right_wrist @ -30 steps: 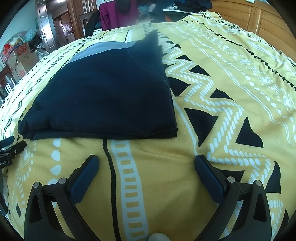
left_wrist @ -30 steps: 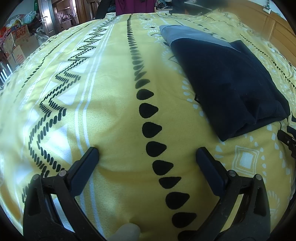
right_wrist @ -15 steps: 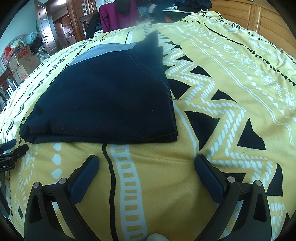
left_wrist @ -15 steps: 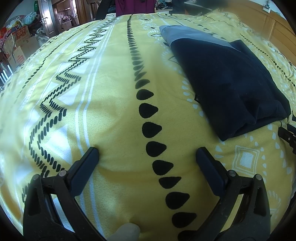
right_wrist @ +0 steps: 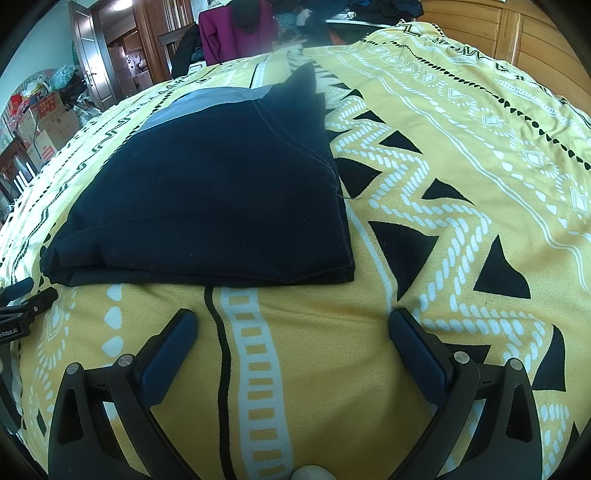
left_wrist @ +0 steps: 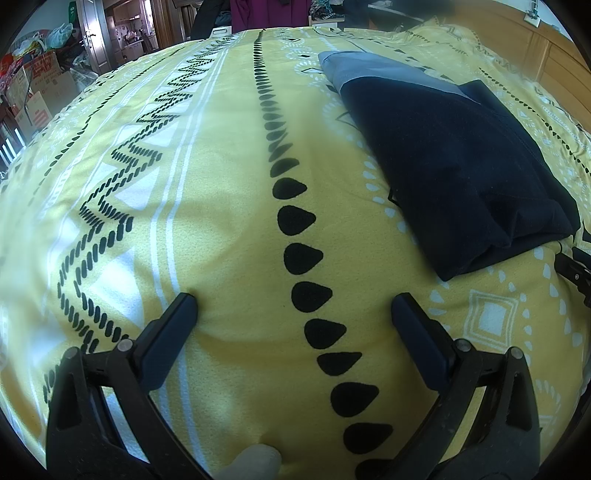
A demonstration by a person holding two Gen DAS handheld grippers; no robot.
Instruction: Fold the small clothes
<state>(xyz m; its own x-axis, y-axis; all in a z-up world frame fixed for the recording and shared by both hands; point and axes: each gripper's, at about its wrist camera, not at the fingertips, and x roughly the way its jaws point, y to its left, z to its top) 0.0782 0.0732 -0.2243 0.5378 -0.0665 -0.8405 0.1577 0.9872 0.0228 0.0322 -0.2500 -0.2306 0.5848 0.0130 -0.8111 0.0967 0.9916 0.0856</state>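
A dark navy garment (right_wrist: 207, 192) with a grey band at its far end lies folded flat on the yellow patterned bedspread (right_wrist: 461, 184). In the left wrist view the same garment (left_wrist: 454, 158) sits to the right. My right gripper (right_wrist: 291, 325) is open, low over the bedspread just short of the garment's near edge, with nothing between its fingers. My left gripper (left_wrist: 293, 308) is open too, left of the garment, over a row of black drop shapes. The other gripper's tip shows at the frame edge in each view.
A wooden headboard (right_wrist: 480, 26) runs along the far right of the bed. Beyond the bed's far end hang a maroon garment (right_wrist: 236, 29) and other clothes. Cardboard boxes (right_wrist: 40, 118) and a doorway (right_wrist: 92, 59) stand at the far left.
The right wrist view has shifted slightly, with the folded garment sitting a little lower in frame. The left gripper has barely moved. Both stay open.
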